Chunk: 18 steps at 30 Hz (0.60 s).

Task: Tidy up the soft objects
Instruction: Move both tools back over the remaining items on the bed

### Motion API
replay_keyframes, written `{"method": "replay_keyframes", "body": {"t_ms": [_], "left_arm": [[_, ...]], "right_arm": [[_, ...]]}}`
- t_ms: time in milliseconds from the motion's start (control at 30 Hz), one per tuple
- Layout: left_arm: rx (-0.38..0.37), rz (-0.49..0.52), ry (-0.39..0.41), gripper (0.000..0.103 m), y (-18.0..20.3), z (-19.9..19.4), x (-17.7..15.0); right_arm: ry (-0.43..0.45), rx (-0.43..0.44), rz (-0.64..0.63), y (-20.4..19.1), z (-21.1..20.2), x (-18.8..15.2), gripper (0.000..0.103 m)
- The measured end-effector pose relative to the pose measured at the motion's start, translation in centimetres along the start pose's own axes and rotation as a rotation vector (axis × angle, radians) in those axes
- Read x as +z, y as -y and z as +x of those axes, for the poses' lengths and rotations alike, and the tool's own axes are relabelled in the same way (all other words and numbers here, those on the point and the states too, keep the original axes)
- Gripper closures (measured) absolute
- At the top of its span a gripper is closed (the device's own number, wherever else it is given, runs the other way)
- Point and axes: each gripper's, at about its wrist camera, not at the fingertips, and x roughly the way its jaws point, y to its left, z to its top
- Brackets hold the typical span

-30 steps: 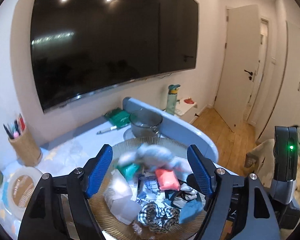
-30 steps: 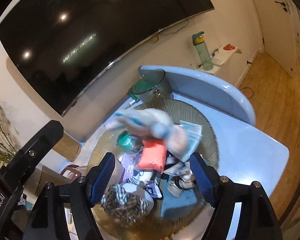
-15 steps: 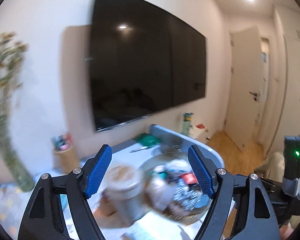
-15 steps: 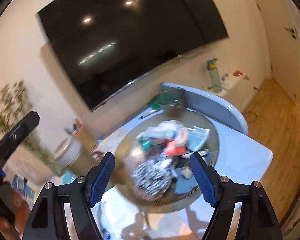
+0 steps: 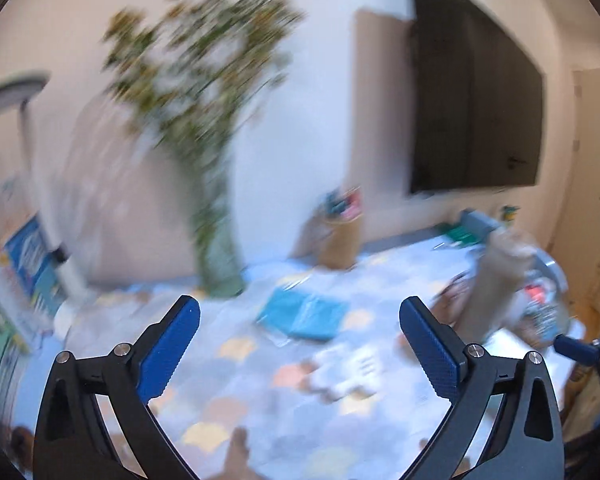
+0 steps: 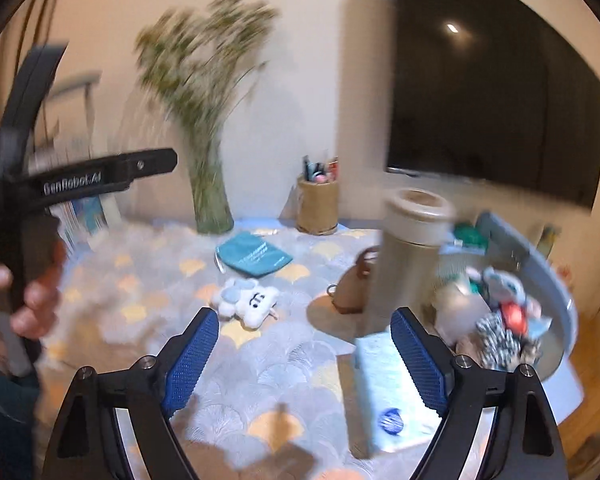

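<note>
Lying on the patterned table (image 6: 260, 364) near a teal pouch (image 6: 253, 254), a white plush cloud toy (image 6: 249, 300) with a pale-blue puff is seen ahead of the right tool (image 6: 304, 344), both tools (image 5: 299, 338) spread wide, nothing gripped.

Counter (image 6: 292, 368) is covered by patterned cloth; pouch (image 6: 254, 255), plush (image 6: 249, 302), vase (image 6: 212, 204), pen cup (image 6: 317, 208), tumbler (image 6: 408, 256) and basket (image 6: 556, 344) are seen resting on it.
</note>
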Motion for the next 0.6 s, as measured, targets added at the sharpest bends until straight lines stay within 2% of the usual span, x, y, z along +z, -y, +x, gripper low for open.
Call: {"method": "replay_keyframes", "body": {"t_ms": [67, 100, 167, 333, 433, 500, 567, 600], "left_arm": [[0.047, -0.027, -0.065, 0.003, -2.5, 2.1, -2.2], [0.069, -0.040, -0.110, 0.003, -3.6, 3.5, -3.5], [0.078, -0.058, -0.181, 0.003, -5.1, 5.8, -5.6], [0.047, -0.075, -0.283, 0.003, -7.1, 9.6, -11.1], [0.061, -0.116, -0.333, 0.003, -7.7, 10.9, -12.2], [0.075, -0.131, -0.320, 0.003, -7.7, 10.7, -11.9], [0.108, -0.157, -0.342, 0.003, -8.3, 11.2, -12.3], [0.093, -0.170, -0.364, 0.003, -8.5, 11.4, -12.4]], "right_arm": [[-0.051, -0.010, -0.085, -4.3, 3.4, -0.6, 0.015], [-0.051, -0.010, -0.085, -4.3, 3.4, -0.6, 0.015], [-0.100, 0.020, -0.078, -5.4, 6.6, -1.6, 0.015], [-0.179, 0.070, 0.019, -5.4, 12.9, -4.5, 0.015], [-0.197, 0.106, 0.060, -5.3, 14.3, -5.2, 0.015], [-0.216, 0.097, 0.072, -5.2, 14.9, -5.4, 0.015], [-0.239, 0.103, 0.090, -4.9, 15.5, -5.5, 0.015], [-0.239, 0.103, 0.090, -4.9, 15.5, -5.5, 0.015]]}}
